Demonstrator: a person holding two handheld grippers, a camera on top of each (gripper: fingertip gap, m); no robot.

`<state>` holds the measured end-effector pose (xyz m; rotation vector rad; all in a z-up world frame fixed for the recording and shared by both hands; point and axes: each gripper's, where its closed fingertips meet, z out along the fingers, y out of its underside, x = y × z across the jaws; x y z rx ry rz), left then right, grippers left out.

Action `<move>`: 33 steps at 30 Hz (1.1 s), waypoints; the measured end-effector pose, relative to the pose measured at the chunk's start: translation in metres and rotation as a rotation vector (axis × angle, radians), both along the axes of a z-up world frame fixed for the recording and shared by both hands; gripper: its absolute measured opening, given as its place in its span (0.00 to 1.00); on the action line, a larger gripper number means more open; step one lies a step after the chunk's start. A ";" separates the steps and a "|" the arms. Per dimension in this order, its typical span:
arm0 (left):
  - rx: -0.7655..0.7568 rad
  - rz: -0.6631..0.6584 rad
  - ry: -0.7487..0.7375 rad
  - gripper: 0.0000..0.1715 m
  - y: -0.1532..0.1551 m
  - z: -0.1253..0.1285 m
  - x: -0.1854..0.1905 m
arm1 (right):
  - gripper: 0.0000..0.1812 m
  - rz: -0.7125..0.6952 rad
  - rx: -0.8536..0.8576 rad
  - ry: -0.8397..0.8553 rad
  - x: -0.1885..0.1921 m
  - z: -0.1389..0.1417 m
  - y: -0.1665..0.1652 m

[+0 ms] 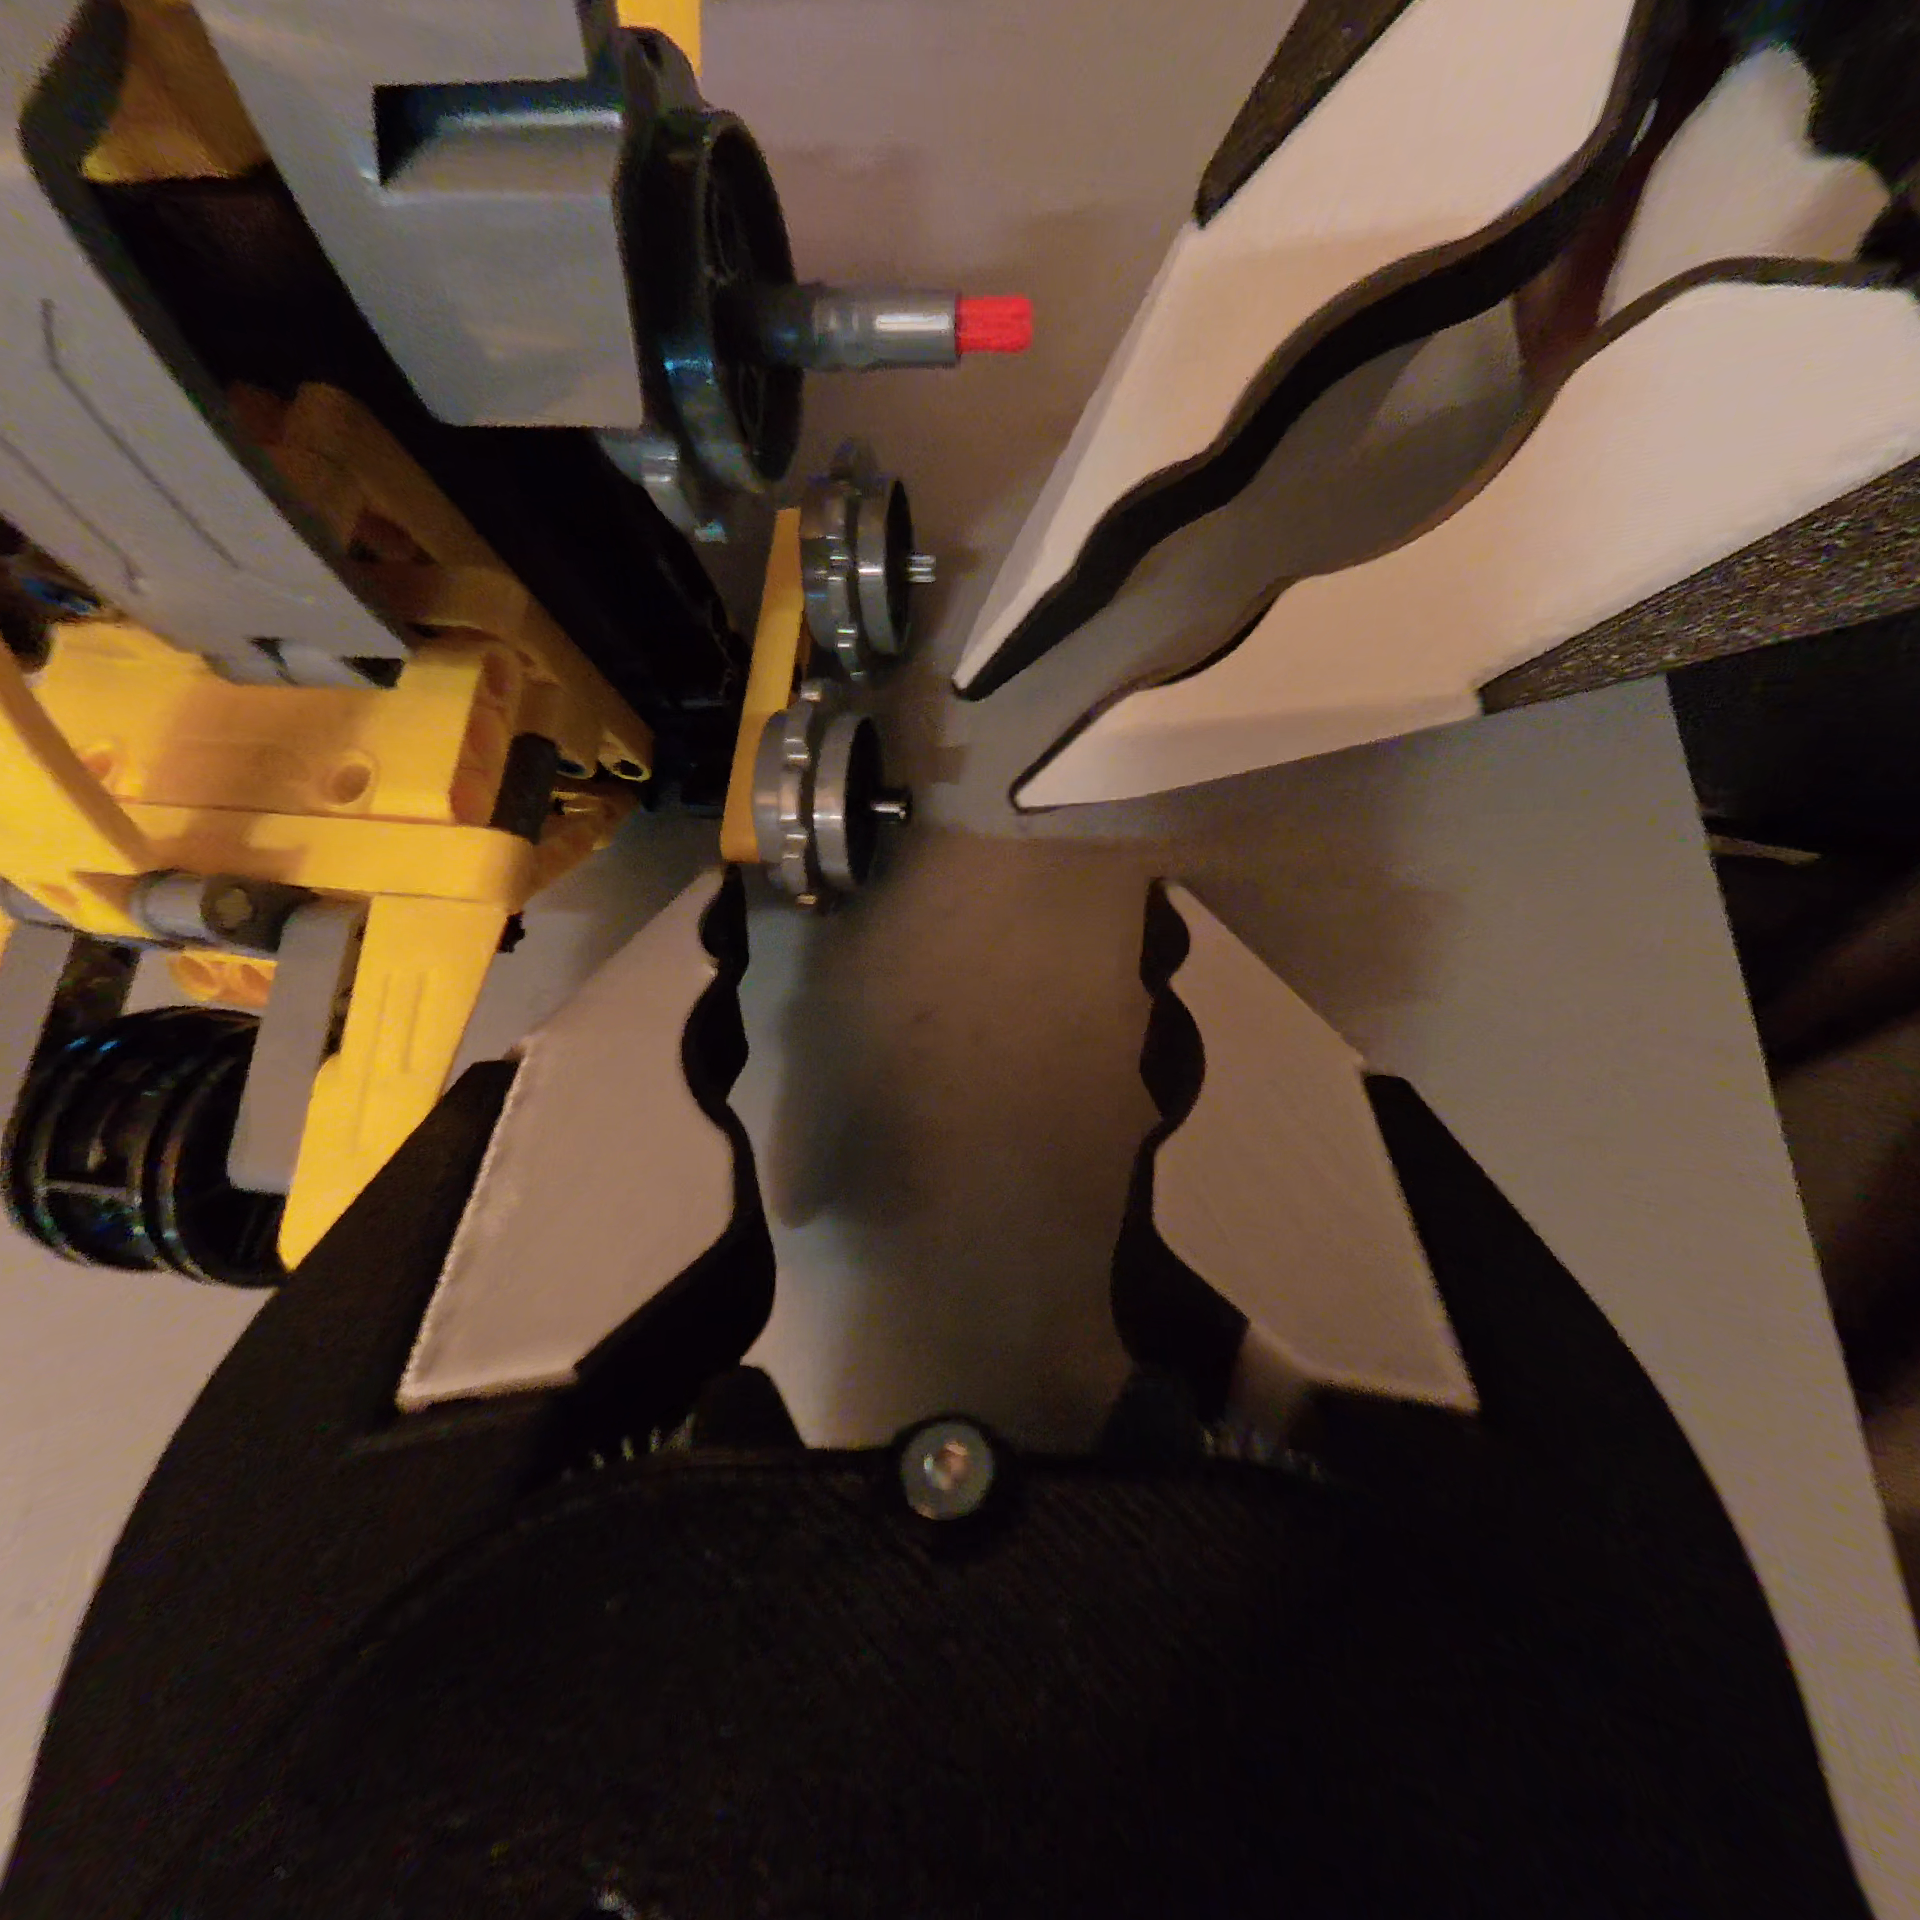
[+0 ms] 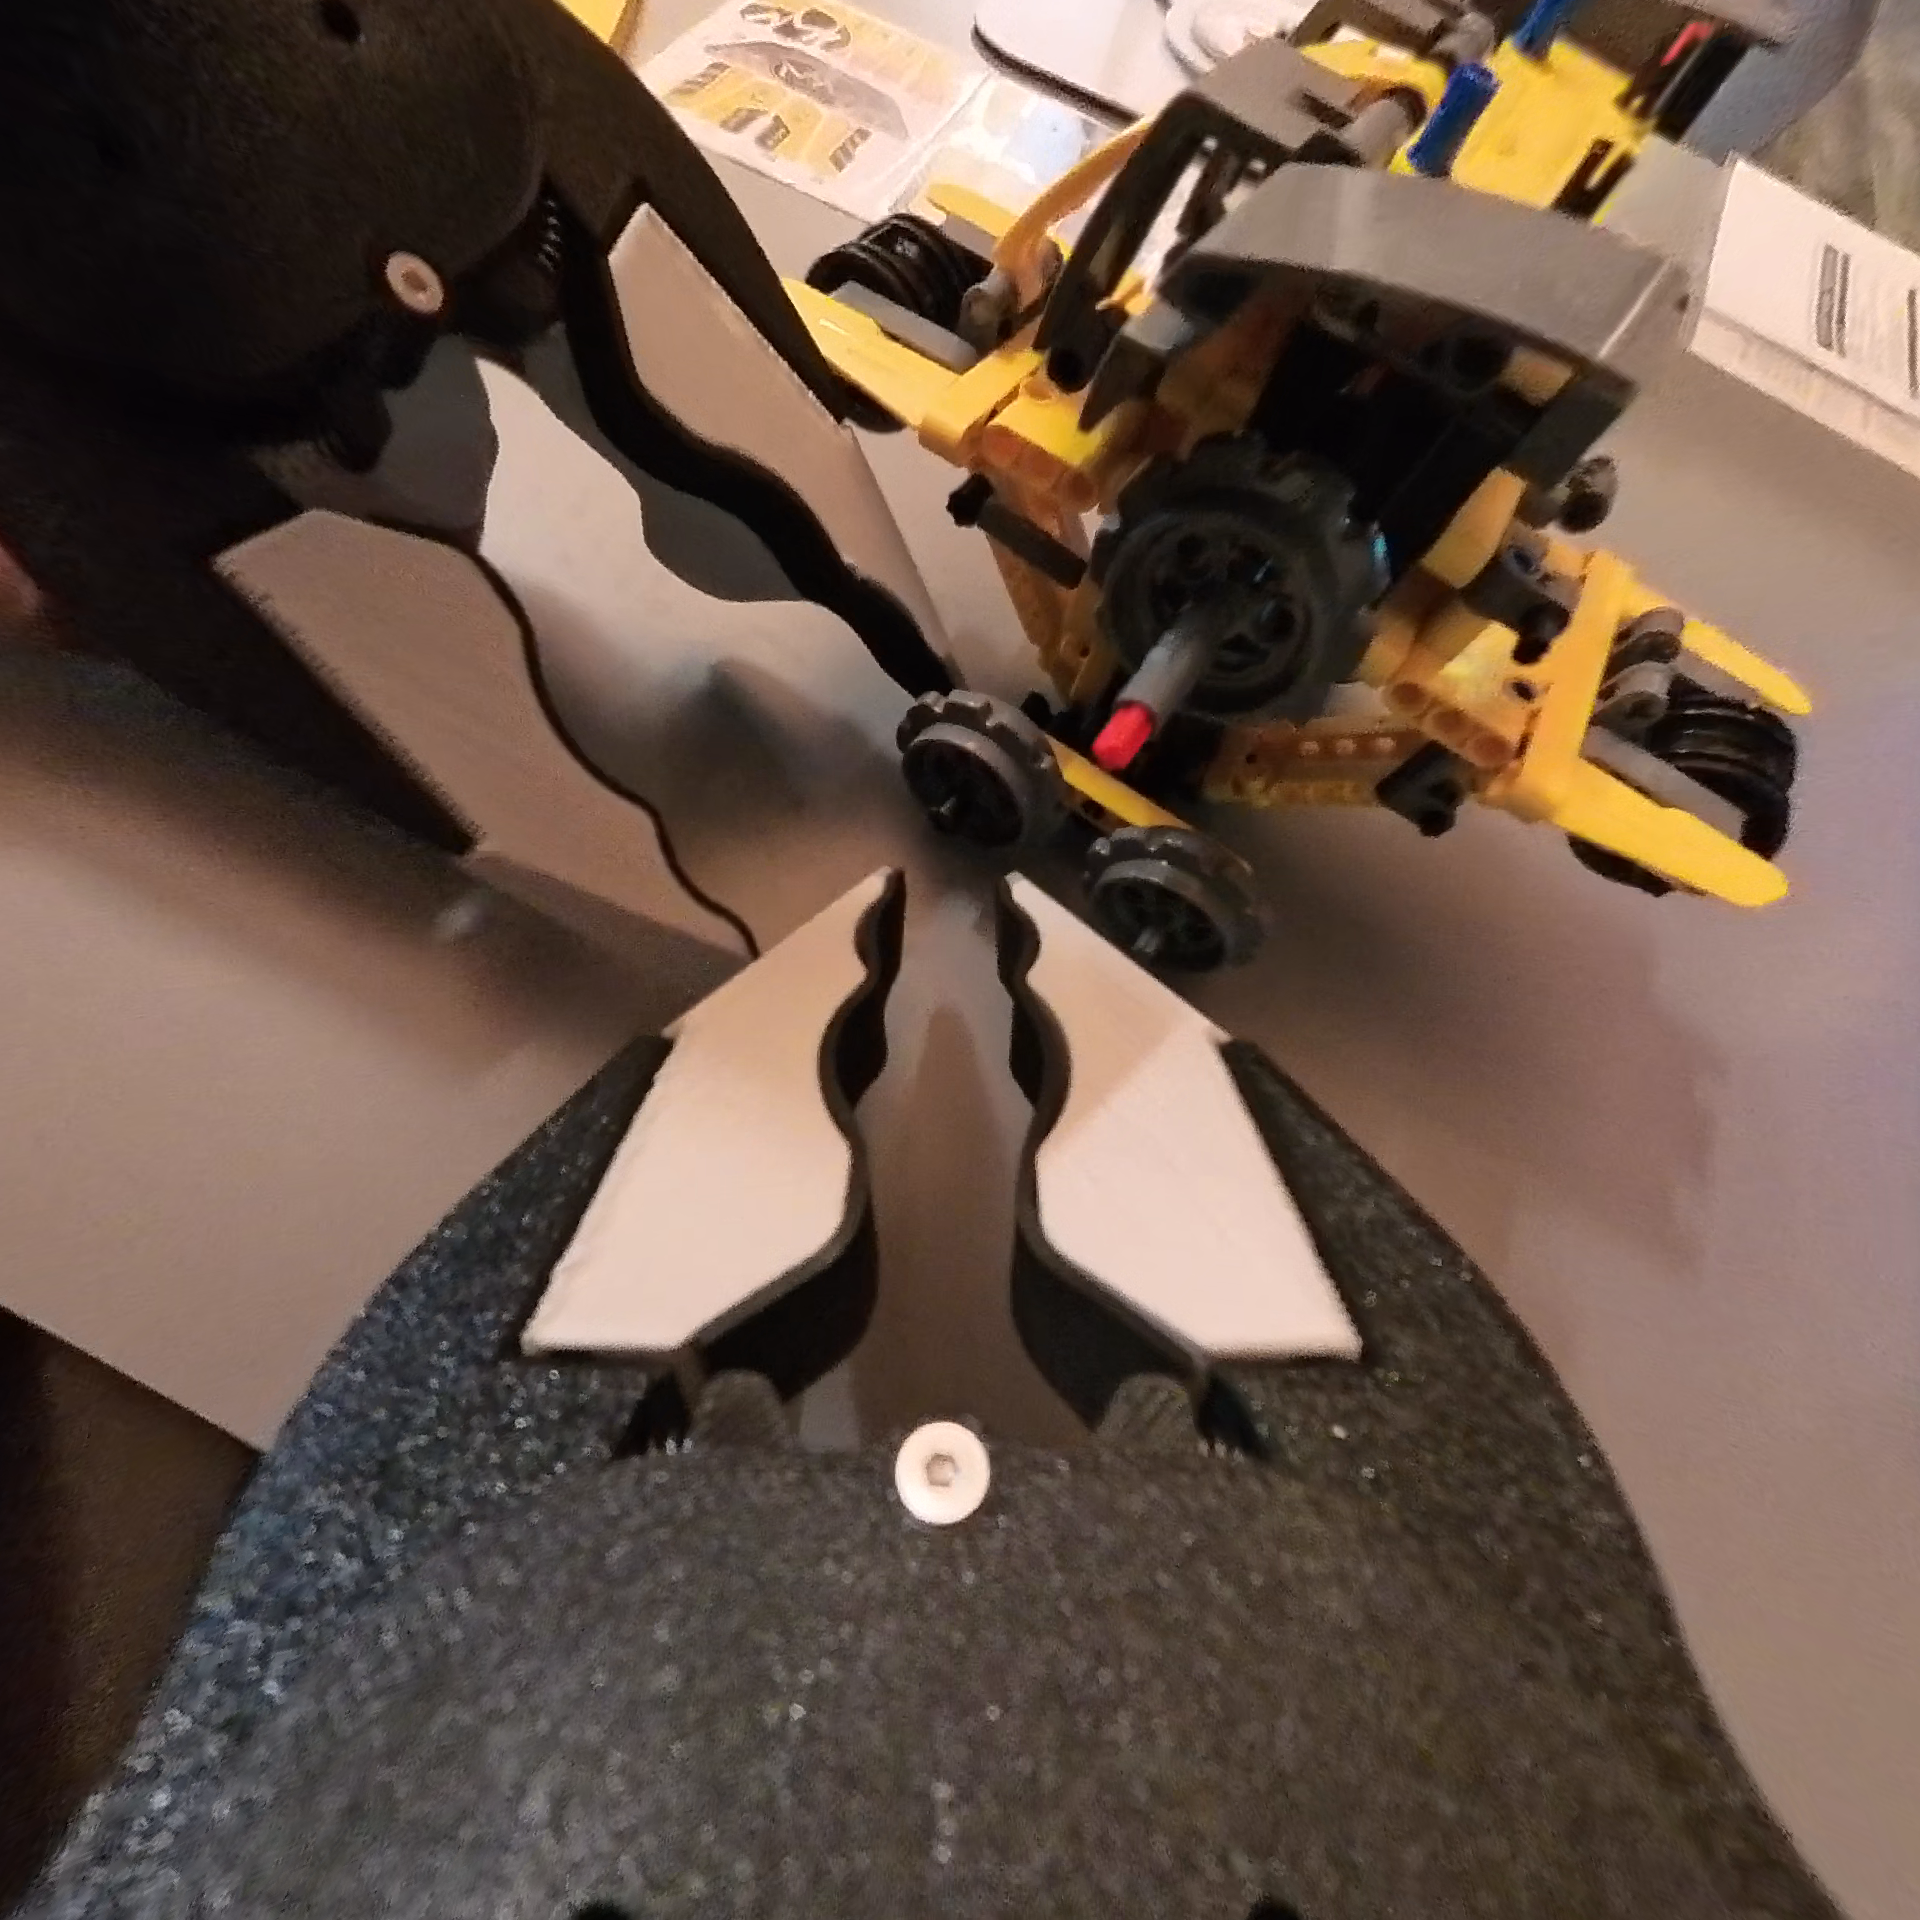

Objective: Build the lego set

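2 grippers, left (image 1: 940, 894) and right (image 2: 948, 896), fingers parted and empty, beside yellow brick vehicle (image 2: 1351, 540).

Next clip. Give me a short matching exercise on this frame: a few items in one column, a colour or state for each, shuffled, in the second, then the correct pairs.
Things:
1. axle tip
2. left gripper
3. right gripper
4. twin small wheels

States:
A. jaws wide apart, empty
B. red
C. grey-rimmed, mounted on a yellow plate of the toy vehicle
D. jaws narrowly apart, empty

Pairs: 1-B, 2-A, 3-D, 4-C
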<state>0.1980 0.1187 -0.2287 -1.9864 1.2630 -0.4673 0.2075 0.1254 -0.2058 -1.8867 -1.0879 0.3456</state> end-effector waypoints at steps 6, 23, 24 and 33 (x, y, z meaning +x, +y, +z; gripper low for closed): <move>0.074 0.027 0.027 0.44 0.011 0.002 -0.002 | 0.08 0.016 0.106 -0.052 0.010 0.005 0.012; 0.123 0.004 0.014 0.28 0.016 0.007 -0.007 | 0.11 0.025 0.125 0.058 0.026 0.019 0.026; 0.124 0.007 0.020 0.29 0.016 0.006 -0.007 | 0.11 0.028 0.119 0.066 0.026 0.020 0.026; 0.115 0.001 0.004 0.29 0.014 0.008 -0.008 | 0.13 0.088 0.077 0.109 0.021 0.021 0.022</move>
